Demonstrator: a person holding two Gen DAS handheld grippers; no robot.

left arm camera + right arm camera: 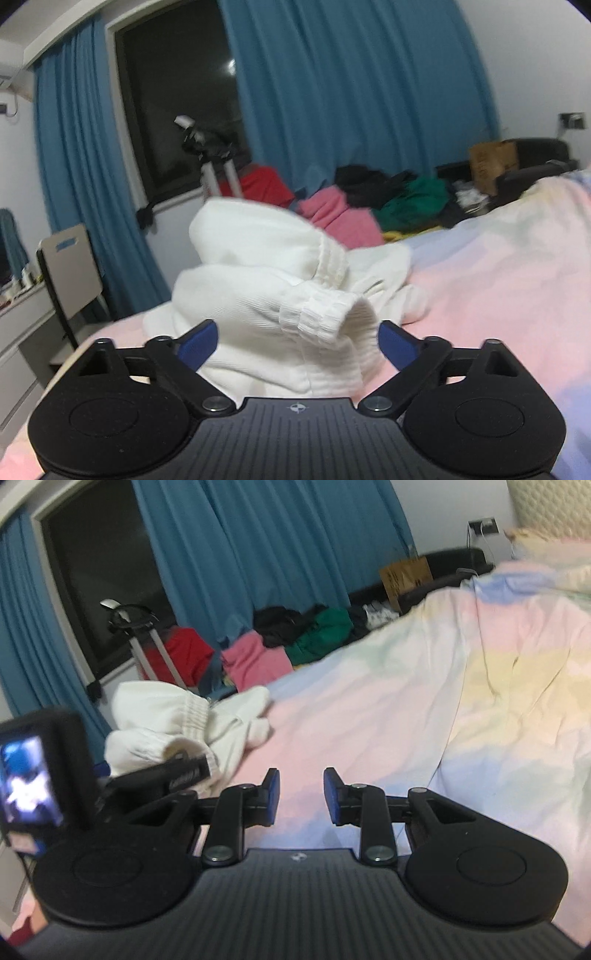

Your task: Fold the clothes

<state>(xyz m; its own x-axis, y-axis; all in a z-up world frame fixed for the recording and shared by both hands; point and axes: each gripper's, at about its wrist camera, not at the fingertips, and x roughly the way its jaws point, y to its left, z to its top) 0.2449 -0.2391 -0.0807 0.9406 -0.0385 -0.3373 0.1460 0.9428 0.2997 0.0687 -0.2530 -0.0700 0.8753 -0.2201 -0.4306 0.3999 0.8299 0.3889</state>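
Observation:
A crumpled white garment (273, 291) with ribbed cuffs lies heaped on the pastel bed cover (498, 277). My left gripper (297, 341) is wide open, its blue-padded fingers either side of the garment's near cuff, not closed on it. In the right wrist view the same white garment (177, 720) lies to the left. My right gripper (301, 794) is open with a narrow gap and empty, above the bare bed cover (406, 701). The left gripper's body and its camera screen (29, 786) show at the left edge of that view.
A pile of pink, black, green and red clothes (354, 206) lies at the far side of the bed under blue curtains (351, 92). A chair (70, 269) and desk stand at left. A cardboard box (493, 162) sits at the far right.

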